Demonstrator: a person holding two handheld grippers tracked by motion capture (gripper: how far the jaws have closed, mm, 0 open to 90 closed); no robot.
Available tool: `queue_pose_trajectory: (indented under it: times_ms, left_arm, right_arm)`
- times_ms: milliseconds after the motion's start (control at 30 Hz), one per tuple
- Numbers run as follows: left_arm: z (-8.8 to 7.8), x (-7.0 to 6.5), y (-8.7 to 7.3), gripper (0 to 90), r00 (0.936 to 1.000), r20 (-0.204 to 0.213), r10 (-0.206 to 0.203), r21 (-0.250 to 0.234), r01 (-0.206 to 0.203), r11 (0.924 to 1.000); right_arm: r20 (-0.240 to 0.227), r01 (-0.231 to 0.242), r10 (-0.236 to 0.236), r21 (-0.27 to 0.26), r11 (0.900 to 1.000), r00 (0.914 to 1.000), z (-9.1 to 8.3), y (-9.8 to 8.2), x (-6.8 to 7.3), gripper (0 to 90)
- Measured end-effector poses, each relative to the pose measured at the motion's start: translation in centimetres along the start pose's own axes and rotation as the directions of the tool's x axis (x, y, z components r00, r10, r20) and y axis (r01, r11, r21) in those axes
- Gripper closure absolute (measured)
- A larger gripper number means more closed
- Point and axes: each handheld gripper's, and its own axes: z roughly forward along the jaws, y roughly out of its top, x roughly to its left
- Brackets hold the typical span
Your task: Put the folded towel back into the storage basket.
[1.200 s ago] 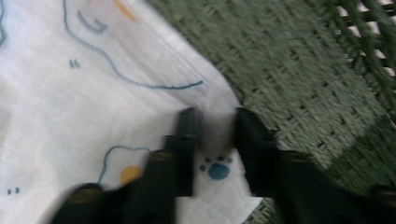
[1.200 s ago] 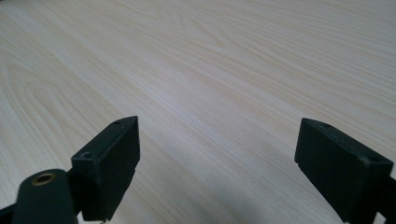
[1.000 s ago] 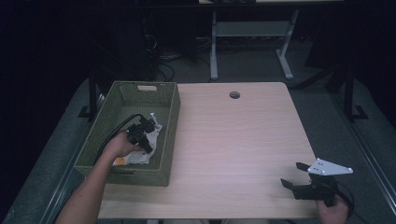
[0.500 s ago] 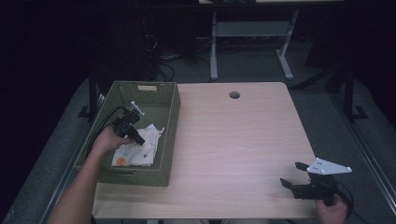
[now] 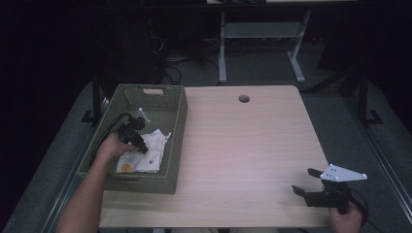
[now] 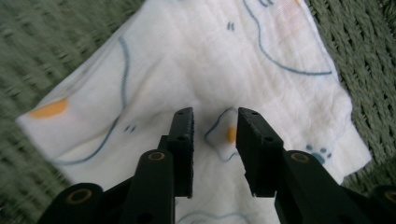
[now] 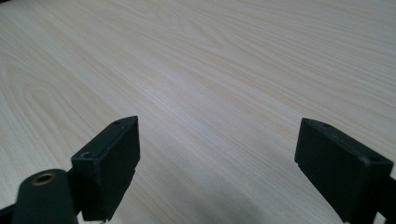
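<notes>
A white cloth (image 5: 148,154) printed with blue lines and orange spots lies in the green woven basket (image 5: 179,127) at the table's left. My left gripper (image 5: 142,147) hovers just over the cloth (image 6: 187,60), held by a hand inside the basket. Its jaws have just been opening; they stand a little apart with nothing pinched between them (image 6: 215,116), only cloth beneath. My right gripper (image 5: 303,180) rests near the table's front right corner, its jaws (image 7: 219,128) wide open over bare wood.
The light wooden table (image 5: 252,145) has a round cable hole (image 5: 244,98) near its far edge. A small white piece (image 5: 141,114) stands up in the basket behind the left gripper. Basket weave (image 6: 28,37) surrounds the cloth. A desk frame (image 5: 262,43) stands beyond.
The left hand has moved leftward inside the basket. The cloth, bunched at the gripper a second ago, now lies flat beneath it. The right gripper has stayed put.
</notes>
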Motion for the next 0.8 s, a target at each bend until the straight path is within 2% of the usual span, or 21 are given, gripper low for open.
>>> queue_pose_trajectory:
  times_ms: [100,133,167,200,233,467,600,667,800]
  left_arm:
    - [-1.5,0.1,-0.8,64.6,0.9997,0.017,-0.014,-0.064,0.015,0.9978]
    - [-1.5,0.1,-0.8,64.2,0.9997,0.017,-0.014,-0.064,0.015,0.9978]
    - [-2.2,0.1,-1.1,63.6,0.9996,0.02,-0.019,-0.098,0.021,0.995]
    - [-2.2,0.1,-1.1,63.0,0.9996,0.02,-0.019,-0.098,0.021,0.995]
    - [-2.6,0.0,-1.5,61.1,0.9991,0.029,-0.031,-0.132,0.035,0.9907]
    - [-2.9,-0.4,-2.8,47.0,0.9984,0.035,-0.044,-0.177,0.049,0.9831]
    - [-3.7,-0.7,-3.7,42.3,0.9959,0.053,-0.074,-0.24,0.085,0.9671]
    - [-4.1,-0.8,-4.0,41.2,0.9952,0.065,-0.072,-0.266,0.087,0.9599]
    - [-4.3,-1.2,-4.3,39.8,0.9947,0.068,-0.077,-0.277,0.093,0.9565]
  right_arm:
    - [-0.004,-0.007,0.007,-0.001,1.0,1.0,0.2,-0.1,0.0,13.5]
    - [-0.004,-0.007,0.007,-0.001,1.0,1.0,0.2,-0.1,0.0,13.5]
    - [-0.006,-0.008,0.008,0.002,1.0,1.0,0.3,-0.1,-0.1,13.5]
    - [-0.006,-0.008,0.008,0.002,1.0,1.0,0.3,-0.1,-0.1,13.5]
    - [-0.008,-0.01,0.01,0.0,1.0,0.9999,0.3,-0.1,-0.1,13.5]
    - [-0.017,-0.008,0.008,0.001,1.0,0.9998,0.4,0.0,0.1,13.5]
    - [-0.021,-0.001,0.001,-0.001,1.0,0.9998,0.5,0.1,0.1,13.5]
    - [-0.024,-0.002,0.002,-0.003,1.0,0.9997,0.6,0.1,0.2,13.5]
    - [-0.033,0.002,-0.002,-0.004,1.0,0.9994,0.7,0.2,0.2,13.5]
